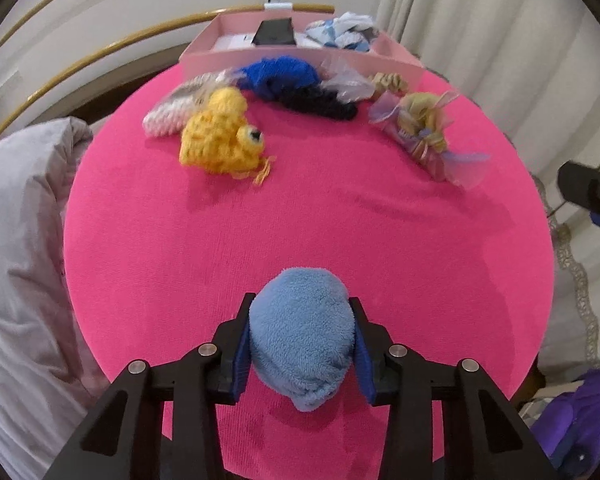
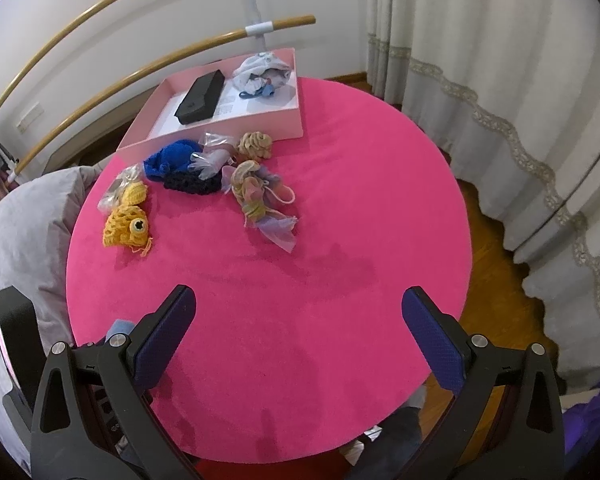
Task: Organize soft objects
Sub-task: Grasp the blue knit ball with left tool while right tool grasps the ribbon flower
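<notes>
One blue towel [image 1: 300, 340], pinched between the left claw's [image 1: 300, 320] pads above the pink table [image 1: 340, 220]! Right claw [image 2: 296, 320] spread wide, holding nothing. One yellow fish [image 2: 126, 226], one box [image 2: 228, 132] beyond.

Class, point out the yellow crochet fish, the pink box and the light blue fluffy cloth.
yellow crochet fish [image 2: 125, 227], right wrist view, body.
pink box [image 2: 236, 132], right wrist view, near wall.
light blue fluffy cloth [image 1: 300, 336], left wrist view, centre.
</notes>
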A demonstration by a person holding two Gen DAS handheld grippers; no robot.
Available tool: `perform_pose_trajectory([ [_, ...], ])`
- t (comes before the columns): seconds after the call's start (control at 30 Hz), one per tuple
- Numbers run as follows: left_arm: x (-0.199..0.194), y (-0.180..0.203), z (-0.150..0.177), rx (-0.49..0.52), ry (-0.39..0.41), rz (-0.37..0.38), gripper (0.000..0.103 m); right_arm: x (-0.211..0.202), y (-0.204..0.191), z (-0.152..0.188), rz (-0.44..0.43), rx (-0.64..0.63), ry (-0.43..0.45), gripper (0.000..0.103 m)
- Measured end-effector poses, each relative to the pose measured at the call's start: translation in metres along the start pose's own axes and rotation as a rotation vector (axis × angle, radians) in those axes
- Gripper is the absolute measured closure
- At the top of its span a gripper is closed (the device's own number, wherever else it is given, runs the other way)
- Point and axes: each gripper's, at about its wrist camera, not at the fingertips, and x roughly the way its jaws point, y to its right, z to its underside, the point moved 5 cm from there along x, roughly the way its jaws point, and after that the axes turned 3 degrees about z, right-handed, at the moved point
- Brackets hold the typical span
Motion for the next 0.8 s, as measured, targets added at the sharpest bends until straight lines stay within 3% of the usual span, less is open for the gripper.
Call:
perform_pose_trajectory([
  [0.37, -0.008, 0.003, -0.052, -0.017, 0.042, -0.016, 0.064, 0.025, -0.004, -0.026, -0.011, -0.019, -0.015, 0.0],
  [0.8, 0.022, -0.028, -0.114, -0.071, 0.043, -0.053, 0.064, 0.107, -0.033, -0.077, -0.035, -0.086, -0.072, 0.0],
])
